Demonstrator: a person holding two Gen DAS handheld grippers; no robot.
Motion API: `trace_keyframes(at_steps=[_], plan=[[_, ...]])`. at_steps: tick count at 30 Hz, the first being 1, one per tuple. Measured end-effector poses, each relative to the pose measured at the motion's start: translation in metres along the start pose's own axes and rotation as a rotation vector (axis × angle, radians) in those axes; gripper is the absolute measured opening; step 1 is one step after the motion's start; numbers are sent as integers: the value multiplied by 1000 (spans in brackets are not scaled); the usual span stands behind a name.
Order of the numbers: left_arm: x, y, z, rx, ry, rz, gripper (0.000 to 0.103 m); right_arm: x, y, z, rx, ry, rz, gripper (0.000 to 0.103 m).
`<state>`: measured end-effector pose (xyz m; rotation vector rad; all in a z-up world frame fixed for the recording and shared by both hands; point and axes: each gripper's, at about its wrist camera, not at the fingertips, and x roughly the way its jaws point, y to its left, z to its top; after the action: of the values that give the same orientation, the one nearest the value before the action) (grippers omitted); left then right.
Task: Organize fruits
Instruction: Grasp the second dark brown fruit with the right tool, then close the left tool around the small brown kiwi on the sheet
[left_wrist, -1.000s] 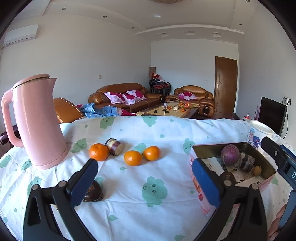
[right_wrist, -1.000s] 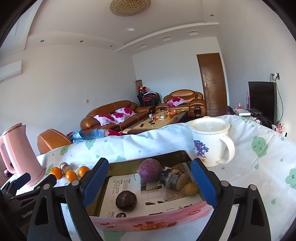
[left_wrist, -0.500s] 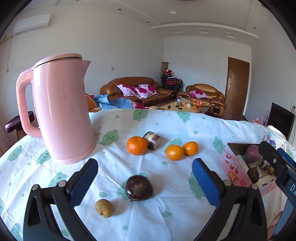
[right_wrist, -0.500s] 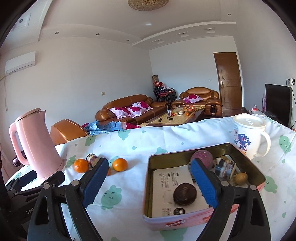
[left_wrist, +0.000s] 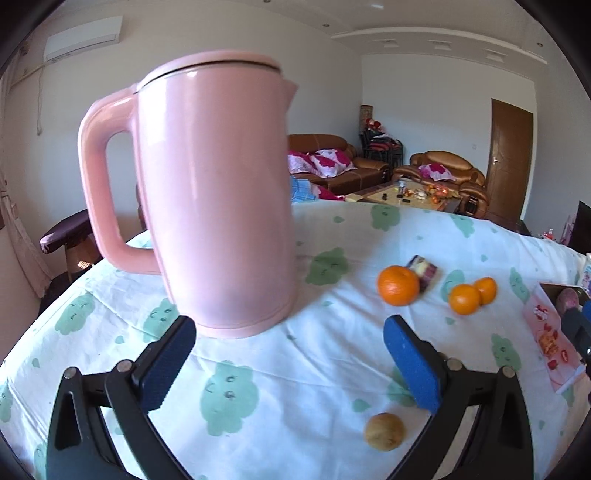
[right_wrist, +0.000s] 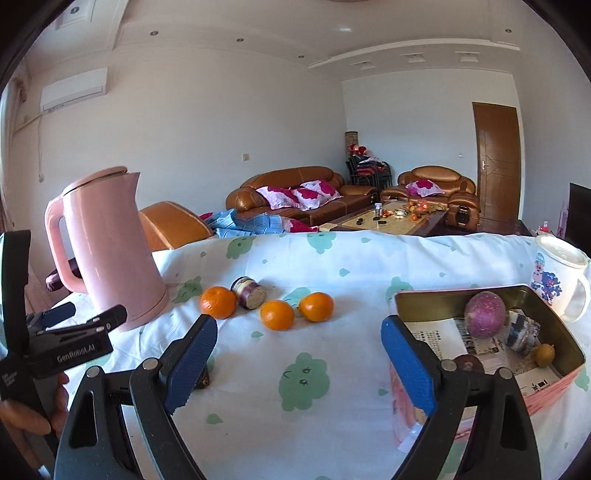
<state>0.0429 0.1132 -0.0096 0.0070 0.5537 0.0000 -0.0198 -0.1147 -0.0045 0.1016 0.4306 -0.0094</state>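
Left wrist view: we see our left gripper (left_wrist: 290, 363) spread wide with nothing between its blue pads, hovering over the table (left_wrist: 258, 369) and its white cloth with green prints. A pink kettle (left_wrist: 218, 192) stands upright just beyond the left pad. Toward the right side of the table lie three oranges (left_wrist: 398, 285) with a cut purple piece (left_wrist: 424, 271) just behind the nearest, and a small brown fruit (left_wrist: 384, 431) sits near the front edge by the right pad.

In the right wrist view our right gripper (right_wrist: 299, 356) is likewise spread and empty. The box (right_wrist: 554, 317) at the table's right edge holds a purple round fruit (right_wrist: 484, 319), a dark round fruit (right_wrist: 469, 363), a small yellow one (right_wrist: 545, 354) and another cut piece. A white mug (right_wrist: 561, 277) stands behind the box
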Motion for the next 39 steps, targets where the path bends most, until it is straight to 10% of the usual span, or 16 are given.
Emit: trace_keyframes(at_steps=[9,15,24,30,39], plan=[[10,33,-1,-108,71,9,103,66,51,-10,-107,305,211,91],[9,26,-1,-45,64,45,103,104,78,-20,-149,473,248,64],[6,18,0,-22,70,-31,103,94,72,-18,-155,435,171,45],[2,-3,-3,40,123,-246,101,55,17,-8,47,278,139,45],[17,-58,-35,261,340,-397,59,39,-7,-9,93,260,120,46]])
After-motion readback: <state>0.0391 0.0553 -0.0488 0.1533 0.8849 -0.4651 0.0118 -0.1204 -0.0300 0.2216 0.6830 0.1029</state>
